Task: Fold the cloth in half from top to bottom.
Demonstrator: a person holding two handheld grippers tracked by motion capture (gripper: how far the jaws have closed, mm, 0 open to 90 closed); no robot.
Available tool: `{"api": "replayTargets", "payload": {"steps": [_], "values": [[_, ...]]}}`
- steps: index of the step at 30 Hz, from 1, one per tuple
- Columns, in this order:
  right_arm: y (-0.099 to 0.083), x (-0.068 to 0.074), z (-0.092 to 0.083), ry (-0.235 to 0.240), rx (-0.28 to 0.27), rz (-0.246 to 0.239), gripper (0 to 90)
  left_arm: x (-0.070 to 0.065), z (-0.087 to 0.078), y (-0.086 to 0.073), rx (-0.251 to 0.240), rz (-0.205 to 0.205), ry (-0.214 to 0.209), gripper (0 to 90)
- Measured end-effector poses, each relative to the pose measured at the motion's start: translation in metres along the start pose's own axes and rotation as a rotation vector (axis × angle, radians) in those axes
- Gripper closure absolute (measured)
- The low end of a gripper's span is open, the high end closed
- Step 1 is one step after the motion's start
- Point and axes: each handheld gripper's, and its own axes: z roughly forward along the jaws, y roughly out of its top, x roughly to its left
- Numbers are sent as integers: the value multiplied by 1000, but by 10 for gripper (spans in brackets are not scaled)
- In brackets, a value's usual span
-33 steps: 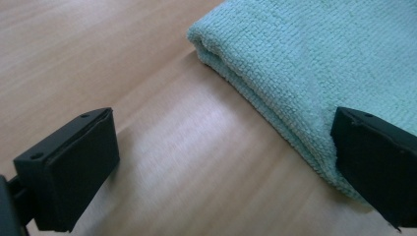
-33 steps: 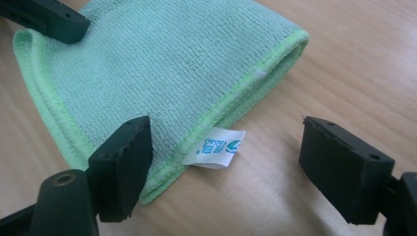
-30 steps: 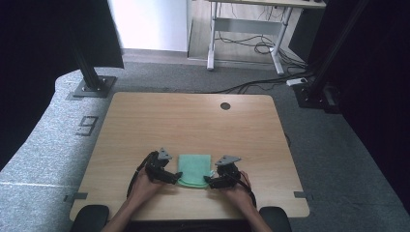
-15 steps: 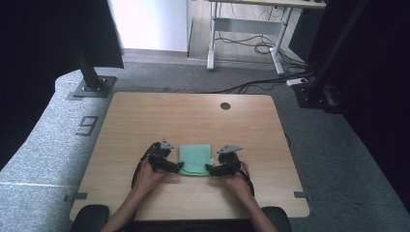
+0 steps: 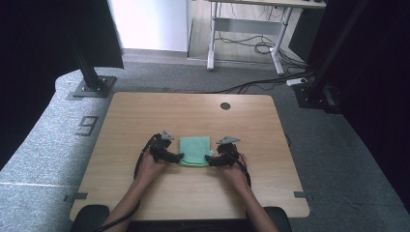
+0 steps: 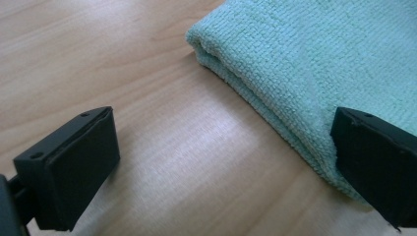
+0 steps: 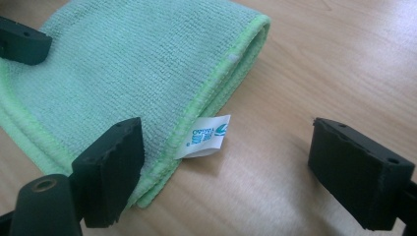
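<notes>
Vs. 1 s ago: both grippers have moved inward along the tabletop, closer to the cloth; cloth itself hasn't shifted, same folded shape, same spot.

Count: 2 grippers, 2 hands, 1 cloth, 1 label, 1 round hole in tabletop.

Near edge: 2 forearms come in over the front edge of the tabletop (image 5: 145,121), hands w/ grippers just past them. Left gripper (image 5: 178,157) sits at the cloth's left front corner; right gripper (image 5: 210,160) at its right front corner.

Left gripper view: jaws spread wide, nothing between them but bare wood. One jaw overlaps the folded edge of the green cloth (image 6: 314,64); can't tell if it touches. Other jaw well apart from it, over wood.

Right gripper view: jaws wide too. One jaw over the cloth's stitched hem near the corner, other over bare wood. White label (image 7: 209,135) w/ teal print sticks out from the hem between them. Left gripper's jaw tip shows at the far cloth edge.

Cloth (image 5: 195,150): folded, flat, front half of tabletop, approx. centred left-right.

Farther: round hole (image 5: 225,106) near back edge, right of centre.
</notes>
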Motion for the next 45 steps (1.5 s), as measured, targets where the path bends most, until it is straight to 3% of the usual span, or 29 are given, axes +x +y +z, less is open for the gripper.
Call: {"api": "replayTargets", "payload": {"steps": [13,21,22,24,27,33,38,45], "values": [[5,-4,5,-2,-2,5,138,7,5,7,1,-9,3,0],[6,-5,5,5,3,15,136,8,3,6,-5,-16,-21,0],[6,-5,5,3,5,16,136,6,0,6,-24,-6,-24,3],[6,-5,5,4,4,18,136,0,-2,4,-13,25,-16,22],[6,-5,4,2,6,19,136,-3,-5,2,-10,35,-22,22],[7,-5,5,2,11,19,133,-4,-9,-3,-27,24,-31,26],[8,-4,3,10,9,23,135,1,-4,0,1,11,-14,3],[14,-2,-5,8,0,-1,135,7,-3,2,1,-7,-15,0]]}}
